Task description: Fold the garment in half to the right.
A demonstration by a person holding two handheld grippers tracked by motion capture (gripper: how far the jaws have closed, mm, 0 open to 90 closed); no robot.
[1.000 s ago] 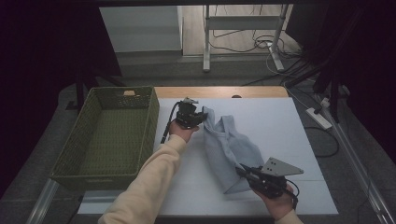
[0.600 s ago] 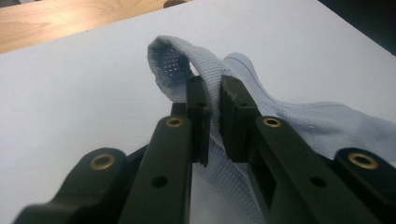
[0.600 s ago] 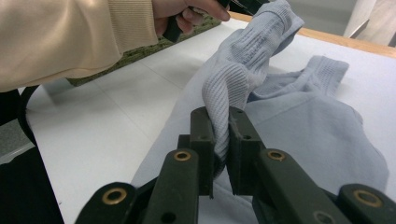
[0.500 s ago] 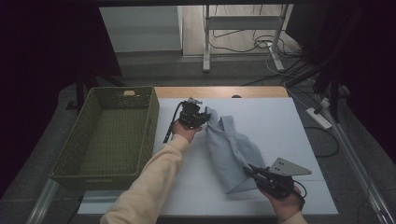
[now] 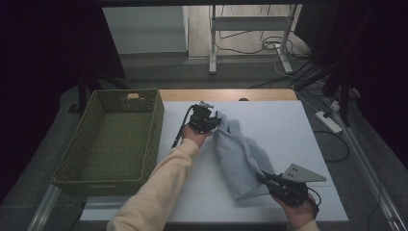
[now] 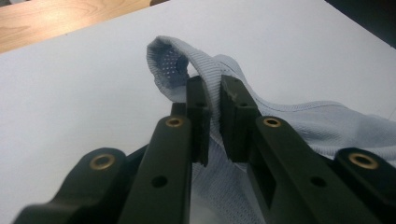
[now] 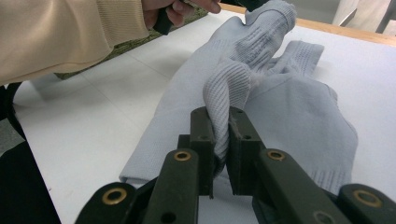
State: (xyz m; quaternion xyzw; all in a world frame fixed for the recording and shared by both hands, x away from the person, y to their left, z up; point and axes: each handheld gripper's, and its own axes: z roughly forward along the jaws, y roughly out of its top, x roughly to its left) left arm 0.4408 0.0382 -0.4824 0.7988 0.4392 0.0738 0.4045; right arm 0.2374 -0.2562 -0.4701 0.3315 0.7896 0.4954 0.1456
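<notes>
Low and right in the high view, my right tongs (image 5: pixel 265 179) were pinching a ribbed fold of the pale blue garment (image 5: pixel 238 156), jaws pressed together on the cloth, I'd say to anchor that near corner. The garment lay on the white table (image 5: pixel 308 130) at mid-frame, its long axis slanting from lower right up to upper left. Farther up, my left tongs (image 5: pixel 217 121) nipped the far hem, pulling it taut, I reckon for a fold. At the far left sat the green basket (image 5: pixel 154 130).
</notes>
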